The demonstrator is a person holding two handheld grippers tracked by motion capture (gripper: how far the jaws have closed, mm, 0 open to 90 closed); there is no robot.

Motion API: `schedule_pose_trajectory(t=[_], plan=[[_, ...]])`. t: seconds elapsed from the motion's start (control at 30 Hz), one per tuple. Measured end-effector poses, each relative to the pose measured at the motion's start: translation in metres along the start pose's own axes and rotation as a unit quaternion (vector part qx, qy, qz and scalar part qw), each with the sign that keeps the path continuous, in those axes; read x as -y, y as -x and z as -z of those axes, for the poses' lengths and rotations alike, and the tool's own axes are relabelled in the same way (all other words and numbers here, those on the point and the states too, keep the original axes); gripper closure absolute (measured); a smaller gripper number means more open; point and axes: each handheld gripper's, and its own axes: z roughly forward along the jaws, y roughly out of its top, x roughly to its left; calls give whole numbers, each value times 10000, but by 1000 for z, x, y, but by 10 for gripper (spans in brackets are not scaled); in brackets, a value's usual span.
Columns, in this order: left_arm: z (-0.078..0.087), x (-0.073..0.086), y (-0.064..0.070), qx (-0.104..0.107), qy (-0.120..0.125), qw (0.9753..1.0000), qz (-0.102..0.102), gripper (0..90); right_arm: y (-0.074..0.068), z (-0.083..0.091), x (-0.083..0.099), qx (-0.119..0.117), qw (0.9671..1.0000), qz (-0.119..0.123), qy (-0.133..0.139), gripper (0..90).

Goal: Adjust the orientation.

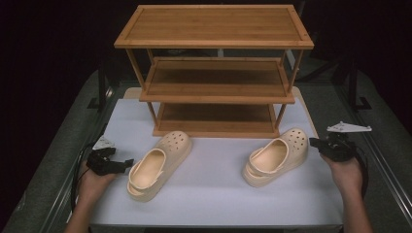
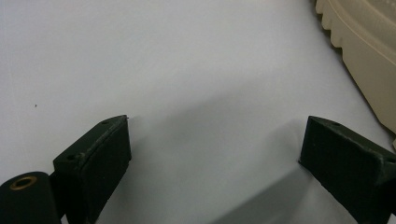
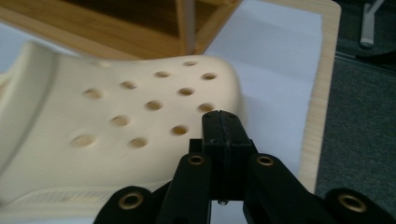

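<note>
We worked at a table (image 1: 214, 204) covered by a white sheet, with a pale wooden edge showing at the far right corner and grey carpet beyond it; the room around was dark. At the back of the sheet stood a three-tier bamboo rack (image 1: 214, 73), and all three of its shelves were bare.

Two cream clogs lay on the sheet in front of the rack, well apart from each other. The left clog (image 1: 158, 165) lay with its perforated toe toward the rack's bottom shelf and its heel toward us. The right clog (image 1: 277, 156) lay at an angle, its toe pointing toward the rack's right leg.

Our left gripper (image 1: 124, 164) hovered low over the sheet just beside the left clog's heel end, its jaws spread wide with nothing between them; in the left gripper view (image 2: 215, 154) the ribbed sole edge of that clog showed at the upper right, apart from the jaws.

Our right gripper (image 1: 313, 142) sat just beside the right clog's toe, its jaws pressed together and empty. In the right gripper view (image 3: 223, 135) the jaw tips were close against the holed toe; we could not tell whether they touched it.
</note>
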Motion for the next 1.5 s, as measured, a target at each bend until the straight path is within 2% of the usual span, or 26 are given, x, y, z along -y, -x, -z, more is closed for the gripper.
schedule_pose_trajectory(t=[0.03,0.17,0.43,0.77,0.97,1.1,1.17,1.3,1.33,1.4,1.5], plan=[[0,0,0,0,5,10000,4,78,7,-7,-4,25,10000,-46,-43,898],[0,0,0,1,4,10000,5,78,20,-21,-12,-54,9998,-79,-150,899],[0,0,0,3,0,10000,5,78,31,-47,-19,-237,9992,-133,-301,899],[0,0,0,7,1,10000,4,78,35,-52,-14,-360,9981,-251,-425,899],[0,0,0,2,2,10000,2,78,30,-51,-14,-473,9976,-198,-474,899],[0,0,0,3,1,10000,3,78,21,-51,-14,-569,9970,-104,-518,899],[0,0,0,3,2,10000,3,78,12,-52,-15,-634,9965,17,-538,899],[0,0,0,3,2,10000,2,78,3,-53,-16,-821,9953,67,-511,900],[0,0,0,3,2,10000,3,78,-5,-55,-18,-905,9945,146,-502,899],[0,0,0,3,2,10000,3,78,-9,-56,-18,-939,9941,189,-499,899],[0,0,0,1,-1,10000,-1,78,-24,-60,-21,-1082,9924,328,-480,899]])
